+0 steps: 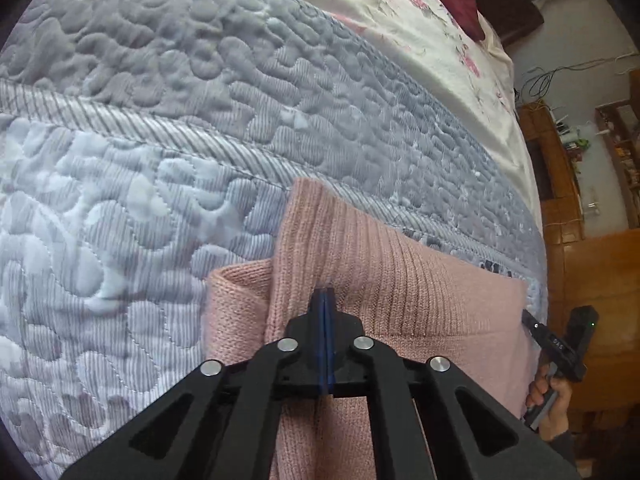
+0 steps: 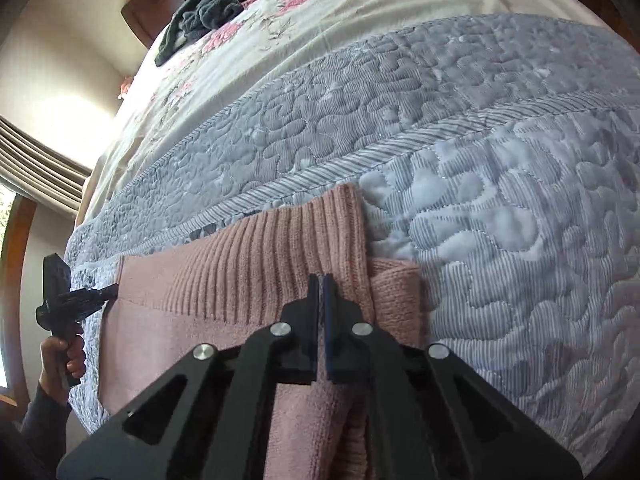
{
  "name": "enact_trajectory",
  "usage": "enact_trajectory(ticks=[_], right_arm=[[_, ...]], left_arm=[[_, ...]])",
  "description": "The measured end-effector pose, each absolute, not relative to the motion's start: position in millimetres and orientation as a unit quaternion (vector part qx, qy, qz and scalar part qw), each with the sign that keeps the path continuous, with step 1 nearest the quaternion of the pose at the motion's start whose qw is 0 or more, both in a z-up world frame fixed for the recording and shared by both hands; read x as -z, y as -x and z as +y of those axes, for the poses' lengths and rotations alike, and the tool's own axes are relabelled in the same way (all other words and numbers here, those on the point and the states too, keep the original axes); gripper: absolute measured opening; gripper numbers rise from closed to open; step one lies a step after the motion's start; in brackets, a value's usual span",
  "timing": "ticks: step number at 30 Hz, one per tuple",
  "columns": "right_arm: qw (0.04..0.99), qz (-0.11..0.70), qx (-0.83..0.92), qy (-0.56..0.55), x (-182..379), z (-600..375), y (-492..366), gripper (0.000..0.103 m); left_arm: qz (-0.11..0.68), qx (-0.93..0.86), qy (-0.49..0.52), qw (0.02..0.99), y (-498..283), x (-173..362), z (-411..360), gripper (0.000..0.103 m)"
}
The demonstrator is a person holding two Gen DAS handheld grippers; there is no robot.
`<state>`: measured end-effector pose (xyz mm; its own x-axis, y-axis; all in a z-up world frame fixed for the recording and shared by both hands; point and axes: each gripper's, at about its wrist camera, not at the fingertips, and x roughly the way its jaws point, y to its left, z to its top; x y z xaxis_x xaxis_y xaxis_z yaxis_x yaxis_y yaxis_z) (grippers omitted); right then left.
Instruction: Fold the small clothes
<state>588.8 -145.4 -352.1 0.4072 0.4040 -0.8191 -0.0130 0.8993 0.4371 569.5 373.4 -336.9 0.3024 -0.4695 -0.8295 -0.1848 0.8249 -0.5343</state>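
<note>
Now | ribbed pink knit [image 1: 360, 264] | quilted bedspread [image 1: 120, 200] | both grippers closed

1. Daylight fills both of my views; the brightest spot is the window [image 2: 8, 216] at the left edge of my right wrist view, nearly blown out.
2. The wall [image 2: 60, 120] beside it glares white.
3. The quilt [image 1: 160, 160] is evenly lit, with soft shadows in its stitched hollows.
4. Fisheye bending curves the quilt's bands, and the corners go black.
5. Focus is fairly sharp centrally, softer toward the rims.
</note>
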Motion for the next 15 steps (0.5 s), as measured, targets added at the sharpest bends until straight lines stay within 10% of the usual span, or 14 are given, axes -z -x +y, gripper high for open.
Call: enact_trajectory(ticks=[6,10,12,15], right_arm=[[0.798,0.533,-0.219,-0.178,350.7,-121.5,-524.8,0.012],[0.793,0.530,-0.207,-0.217,370.8,-144.9,-520.0,0.000],[0.805,0.512,-0.205,-0.219,346.2,-139.7,-507.3,0.026],[0.793,0.511,-0.264,-0.200,330.3,-117.6,-473.9,0.032]], left_arm=[[0.531,0.228,0.271,0.770,-490.2,291.2,347.2,0.020],[0.576,0.158,0.276,0.753,-470.5,342.5,361.6,0.002],[0.552,0.170,0.276,0.769,-461.4,318.7,361.2,0.013],[0.519,0.252,0.272,0.770,-433.9,287.7,341.3,0.026]])
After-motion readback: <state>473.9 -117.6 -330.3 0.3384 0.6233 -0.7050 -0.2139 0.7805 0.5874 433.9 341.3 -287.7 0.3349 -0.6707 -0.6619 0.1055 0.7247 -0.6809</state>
